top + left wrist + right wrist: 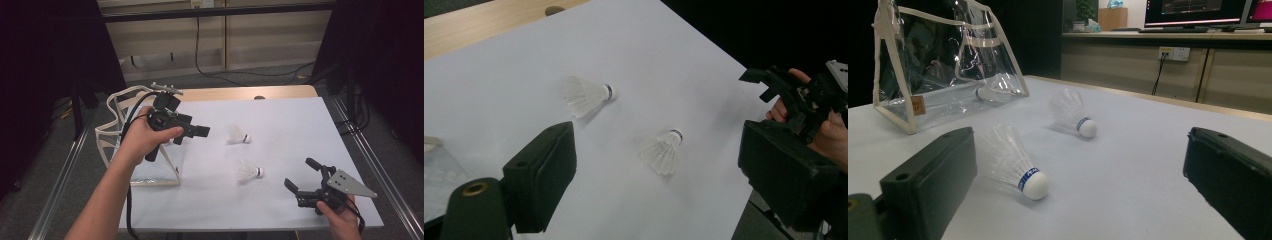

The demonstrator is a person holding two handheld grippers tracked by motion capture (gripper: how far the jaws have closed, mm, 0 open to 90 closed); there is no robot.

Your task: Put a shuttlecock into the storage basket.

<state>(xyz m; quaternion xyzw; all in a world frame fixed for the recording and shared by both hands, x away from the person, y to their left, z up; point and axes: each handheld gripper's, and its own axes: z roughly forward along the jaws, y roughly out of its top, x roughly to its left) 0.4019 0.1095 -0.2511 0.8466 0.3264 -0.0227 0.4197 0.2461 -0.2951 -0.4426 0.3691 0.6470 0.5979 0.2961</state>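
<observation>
The right gripper (301, 178), jaws spread and empty, is nearer the near shuttlecock (248, 172), which lies just ahead, cork pointing rightward across its approach.

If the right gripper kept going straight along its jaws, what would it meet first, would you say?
Probably the nearer shuttlecock, lying just ahead of the open right gripper, though it sits toward one jaw.

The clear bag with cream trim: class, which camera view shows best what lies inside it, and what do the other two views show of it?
The right gripper view: the clear bag stands side-on, and a shuttlecock shows through its wall. The high view shows its cream handles and frame, partly behind the left hand. The left gripper view catches one corner.
</observation>
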